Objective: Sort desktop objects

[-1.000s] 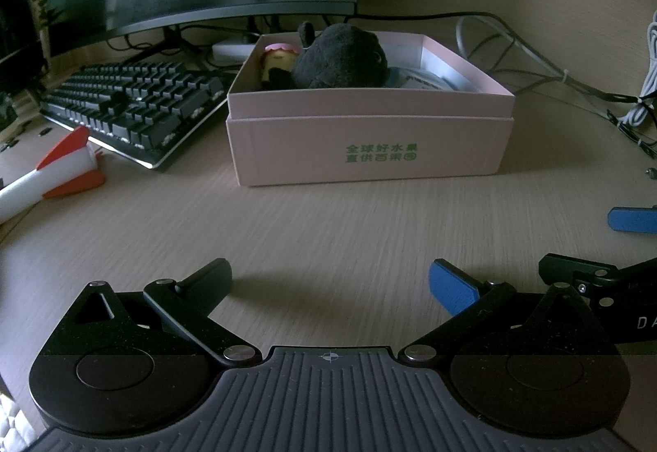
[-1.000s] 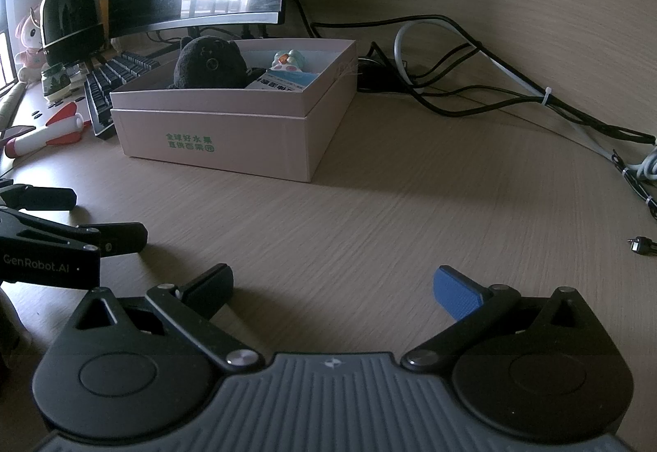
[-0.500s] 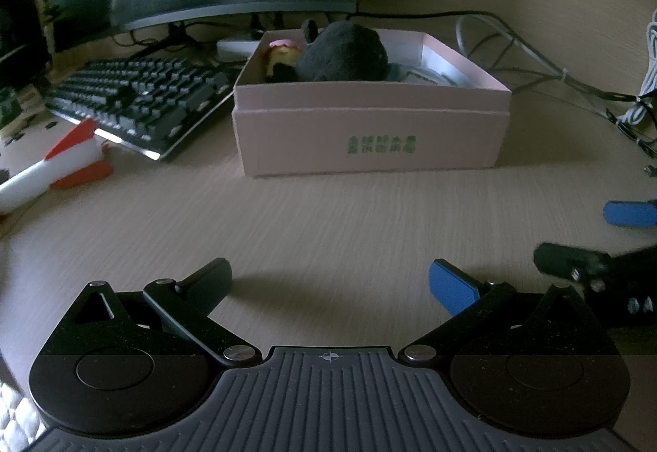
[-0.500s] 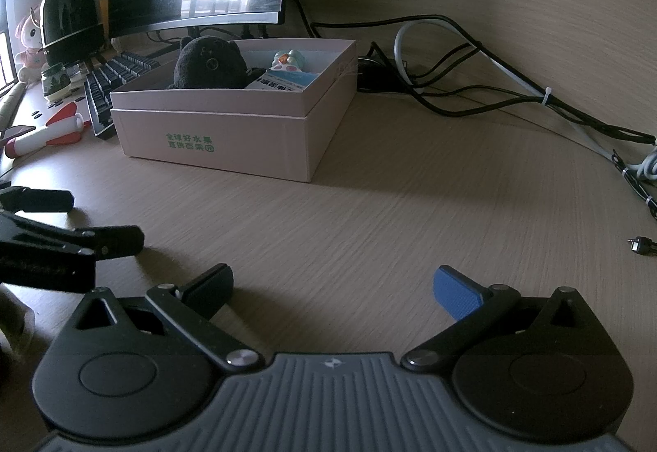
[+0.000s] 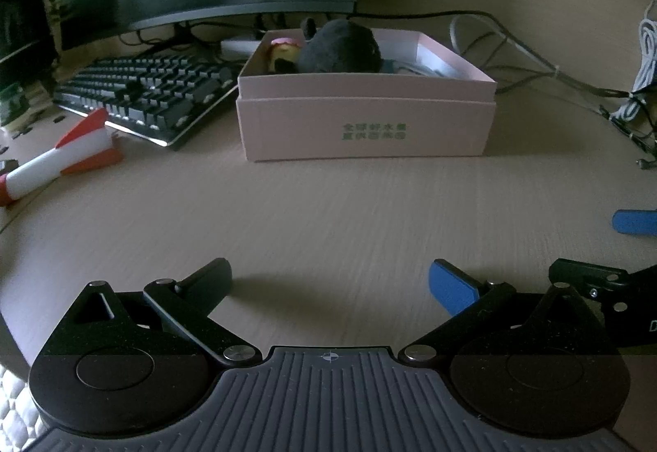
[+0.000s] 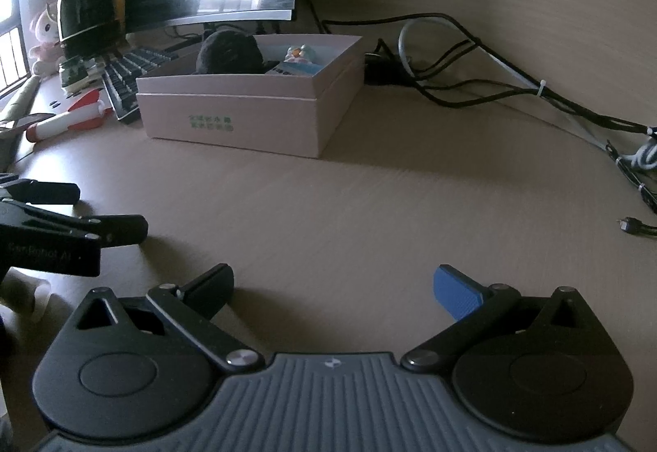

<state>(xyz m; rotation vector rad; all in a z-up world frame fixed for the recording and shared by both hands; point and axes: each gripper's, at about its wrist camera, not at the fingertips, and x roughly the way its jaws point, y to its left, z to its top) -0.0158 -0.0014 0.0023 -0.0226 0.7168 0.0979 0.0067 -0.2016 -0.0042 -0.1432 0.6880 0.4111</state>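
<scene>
the pink box (image 5: 365,127) with green print sits open on the wooden desk (image 5: 328,213), holding a dark plush toy (image 5: 338,51) and small figures. it lies far ahead of the left gripper (image 5: 330,281) and far left of the right gripper (image 6: 332,285). both grippers hover with fingers spread apart, holding nothing. a red-white toy rocket (image 5: 61,160) lies at the left, near the keyboard (image 5: 143,94).

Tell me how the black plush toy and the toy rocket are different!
The black plush toy is dark, round and fuzzy; the toy rocket is white and red, long and smooth-looking. The plush toy sits inside the pink box, while the rocket lies on its side on the desk, beside the keyboard. Neither is held by a gripper.
</scene>
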